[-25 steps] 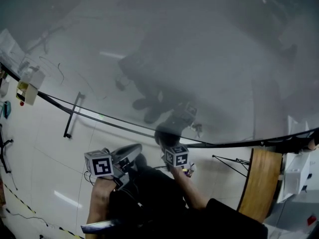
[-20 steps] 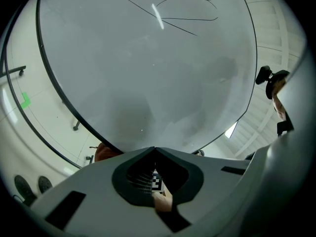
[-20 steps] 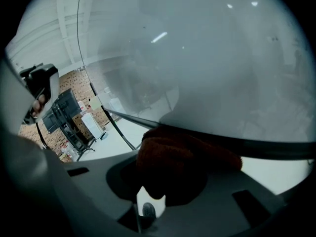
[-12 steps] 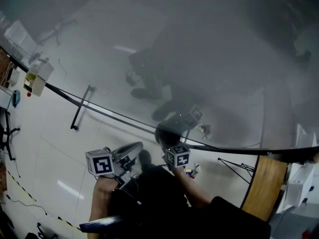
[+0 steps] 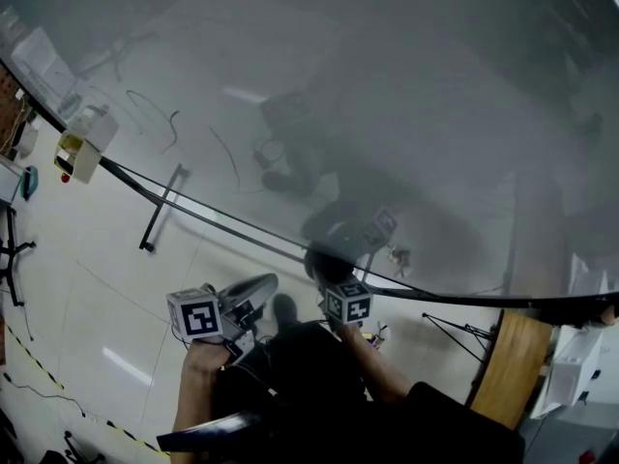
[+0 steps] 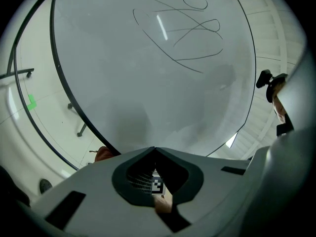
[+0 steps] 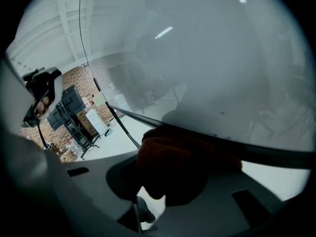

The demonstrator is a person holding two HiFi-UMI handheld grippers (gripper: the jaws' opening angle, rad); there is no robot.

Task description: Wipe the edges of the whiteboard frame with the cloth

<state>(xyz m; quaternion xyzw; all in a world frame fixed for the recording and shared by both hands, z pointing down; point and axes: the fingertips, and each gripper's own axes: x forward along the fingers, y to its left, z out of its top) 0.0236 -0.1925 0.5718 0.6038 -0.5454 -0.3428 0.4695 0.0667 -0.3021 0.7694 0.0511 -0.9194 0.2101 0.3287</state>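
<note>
The whiteboard [image 5: 406, 95] fills the upper head view, its dark lower frame edge [image 5: 213, 217] running from left to right. A dark cloth [image 5: 327, 262] sits bunched on that edge, and my right gripper [image 5: 331, 278] is shut on it. In the right gripper view the cloth [image 7: 180, 164] covers the jaw tips and touches the frame edge [image 7: 269, 154]. My left gripper [image 5: 253, 290] hangs below the board, left of the cloth and off the frame. In the left gripper view its jaws [image 6: 154, 148] meet with nothing between them, facing pen scribbles [image 6: 190, 31] on the board.
A black stand leg [image 5: 161, 209] of the board drops to the white tiled floor [image 5: 87, 288]. A wooden round tabletop [image 5: 503, 365] is at lower right. A white and yellow box [image 5: 85, 143] hangs at the board's left. Shelving and boxes [image 7: 74, 117] stand far left.
The head view has swung, so more pen scribbles show at the board's upper left. Both grippers stay almost in place, with the cloth still on the lower frame edge.
</note>
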